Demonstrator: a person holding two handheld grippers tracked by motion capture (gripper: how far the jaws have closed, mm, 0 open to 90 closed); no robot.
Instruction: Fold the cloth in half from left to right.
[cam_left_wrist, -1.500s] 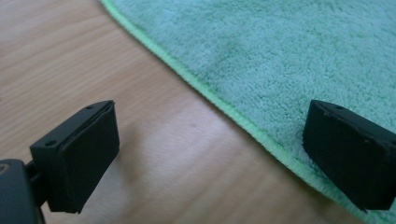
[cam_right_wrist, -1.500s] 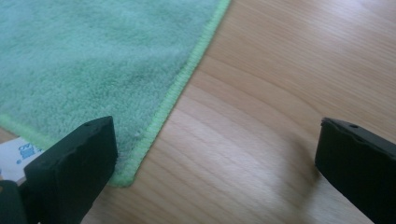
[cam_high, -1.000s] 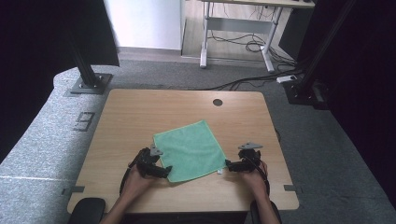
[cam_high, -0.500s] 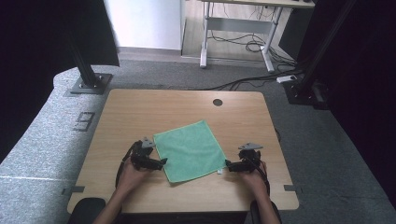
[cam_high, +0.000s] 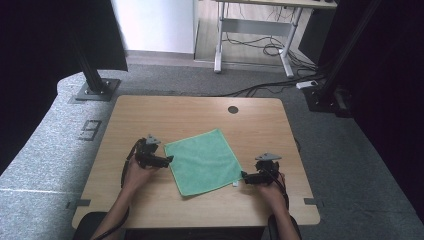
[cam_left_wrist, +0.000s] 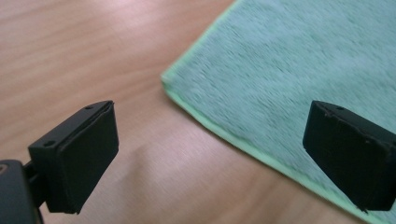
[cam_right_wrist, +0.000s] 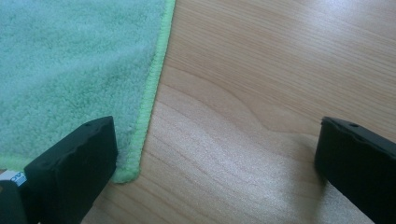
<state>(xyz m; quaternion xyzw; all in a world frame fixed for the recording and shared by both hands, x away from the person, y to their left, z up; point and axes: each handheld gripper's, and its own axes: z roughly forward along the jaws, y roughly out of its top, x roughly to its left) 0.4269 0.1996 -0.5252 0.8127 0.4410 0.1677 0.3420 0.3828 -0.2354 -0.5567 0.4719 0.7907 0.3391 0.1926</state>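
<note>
The left gripper (cam_high: 167, 159) has slid up to the cloth's (cam_high: 202, 161) 9 o'clock corner, jaws wide; the right gripper (cam_high: 244, 176), equally wide, waits at 4 o'clock on the desk (cam_high: 190, 112); both look set to pinch.

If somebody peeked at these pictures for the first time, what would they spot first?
Probably the bright green cloth, lying flat in the middle of the wooden table. Next, the two black grippers at its corners: the left gripper at the cloth's left corner and the right gripper at its near right corner, both with jaws wide open.
</note>
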